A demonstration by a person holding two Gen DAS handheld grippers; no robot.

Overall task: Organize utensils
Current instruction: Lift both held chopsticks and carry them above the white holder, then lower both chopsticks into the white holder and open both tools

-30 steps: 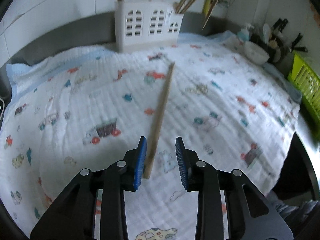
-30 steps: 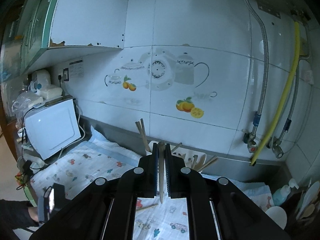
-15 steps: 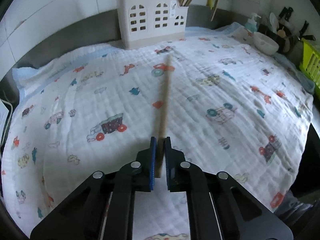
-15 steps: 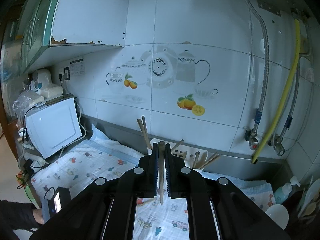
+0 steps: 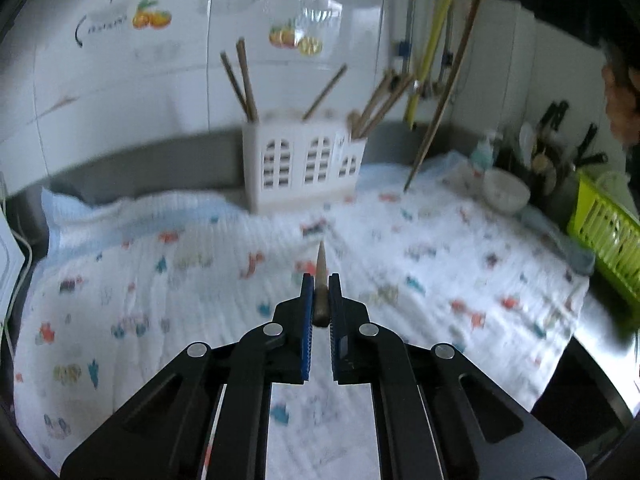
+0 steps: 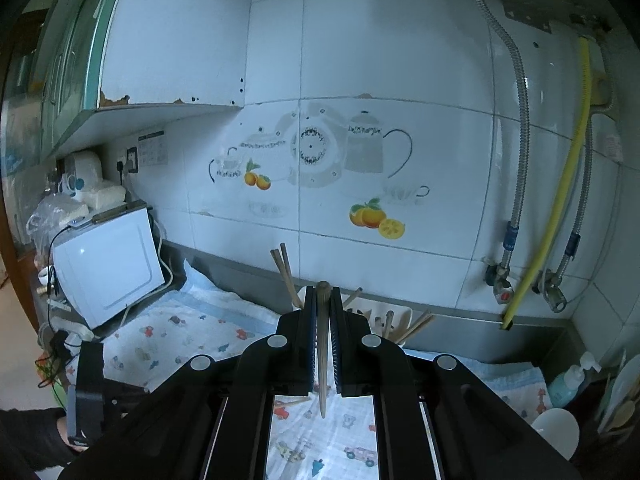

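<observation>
Both tools gripping chopsticks.
Left tool [image 5: 320, 288] clamps one chopstick [image 5: 321, 280]; right tool [image 6: 323, 300] clamps another chopstick [image 6: 322, 344]; holder [image 5: 304, 160] at 12 o'clock.

- A white cloth [image 5: 460, 240] printed with small coloured vehicles covers the surface.
- A white appliance [image 6: 108, 268] stands at the left end of the surface, cables trailing beside it.
- A yellow hose [image 6: 560, 184] and two braided metal hoses [image 6: 516, 128] hang down the tiled wall [image 6: 400, 40].
- Teapot and orange decals [image 6: 372, 216] decorate the tiles.
- A white bowl [image 5: 505, 191] sits near a lime-green basket [image 5: 608, 236].
- A soap bottle [image 6: 570, 380] stands at the right.
</observation>
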